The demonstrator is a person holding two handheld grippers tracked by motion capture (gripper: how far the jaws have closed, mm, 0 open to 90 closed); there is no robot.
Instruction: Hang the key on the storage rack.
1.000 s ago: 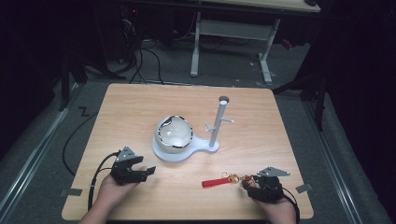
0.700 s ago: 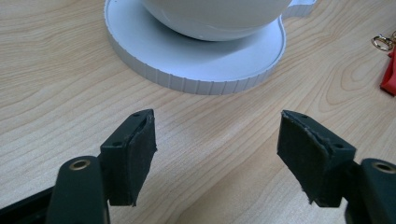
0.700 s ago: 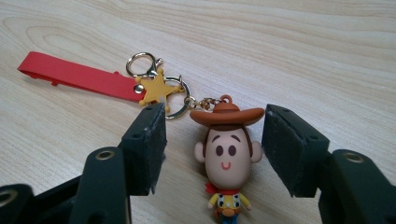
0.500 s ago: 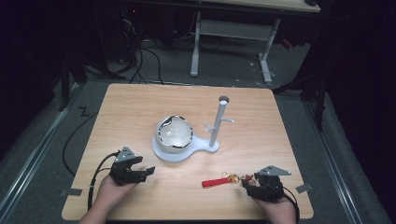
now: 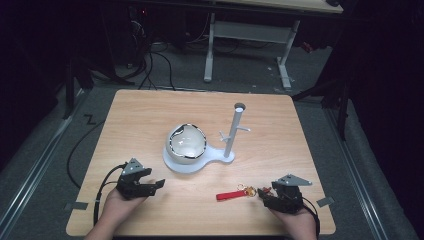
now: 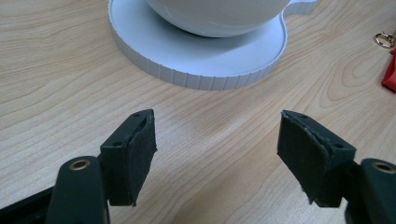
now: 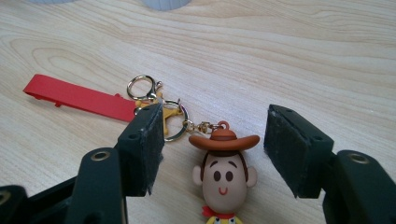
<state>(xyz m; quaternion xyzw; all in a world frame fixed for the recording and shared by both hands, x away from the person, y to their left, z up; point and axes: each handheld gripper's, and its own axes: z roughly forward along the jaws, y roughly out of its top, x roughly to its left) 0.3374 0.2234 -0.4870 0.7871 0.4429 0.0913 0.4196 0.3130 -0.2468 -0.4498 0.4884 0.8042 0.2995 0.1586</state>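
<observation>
The right gripper (image 7: 212, 151) rested low over the near right part of the pale wooden table (image 5: 310, 150), its two black jaws standing apart and having just been opening, with the cowboy-figure keychain charm in a brown hat (image 7: 224, 170) lying flat on the wood between them and neither pad pressing on it. A short gold chain ran from the top of the hat to a set of gold rings and a clasp (image 7: 156, 105), partly hidden behind the left-hand jaw in the right gripper view, and from there a flat red strap (image 7: 77, 98) stretched away across the table. In the high view the right gripper (image 5: 267, 199) sat just beside the end of the keychain, whose red strap (image 5: 229, 195) pointed toward the middle of the table. The left gripper (image 6: 215, 149) lay well apart from it at the near left, its jaws wide apart over bare wood with nothing between them. Ahead of that left gripper (image 5: 159, 184) stood a white ribbed-edged stand base (image 6: 205, 60) carrying a round white bowl with a dark rim (image 5: 186, 144). On the same base rose a thin white upright post with short side pegs (image 5: 234, 129), near the centre of the table and apart from the keychain.
</observation>
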